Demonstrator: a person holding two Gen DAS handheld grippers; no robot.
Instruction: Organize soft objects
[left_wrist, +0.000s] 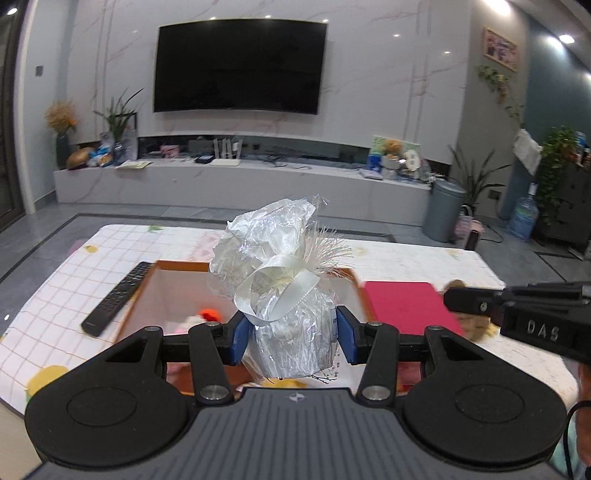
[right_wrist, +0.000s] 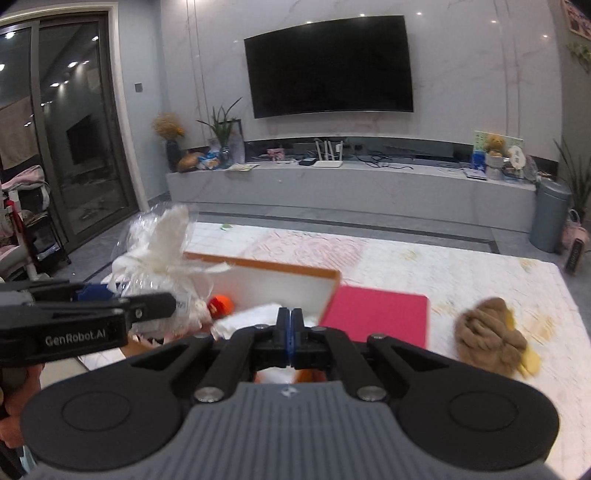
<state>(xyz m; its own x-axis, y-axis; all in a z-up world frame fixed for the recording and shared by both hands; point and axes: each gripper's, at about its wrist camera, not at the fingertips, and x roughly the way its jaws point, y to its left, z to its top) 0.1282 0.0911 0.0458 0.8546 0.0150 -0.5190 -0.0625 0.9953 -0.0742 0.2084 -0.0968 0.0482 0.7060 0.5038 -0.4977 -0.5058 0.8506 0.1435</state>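
A living-room table (left_wrist: 406, 254) covered in a pale checked cloth fills the lower half of both views, with a dark television on the far wall. The left gripper (left_wrist: 290, 328) holds a cellophane-wrapped bundle (left_wrist: 284, 295) tied with a white ribbon; its 2 blue pads (left_wrist: 238, 332) press the bundle's lower sides, about half open, and the bundle stands upright in the air above an orange-rimmed open box (left_wrist: 177, 264) near the middle of the table. Inside the box lie a small orange-and-white soft toy (right_wrist: 221, 305) and something white, possibly folded cloth, though blur makes that uncertain. The right gripper (right_wrist: 290, 332) is fully closed with nothing between its jaws, and hovers over the near edge of the box. A pink flat pad (right_wrist: 376, 314) touches the box's right side, a brown plush toy (right_wrist: 491, 336) lies near the table's right edge, and a black remote control (left_wrist: 118, 297) lies left of the box. Risks from here: slippery cellophane could slide through the pads and the bundle drop outside the box; squeezing harder could crush the wrapping; the 2 grippers, close together, could collide over the box; the brown plush remains unsorted.
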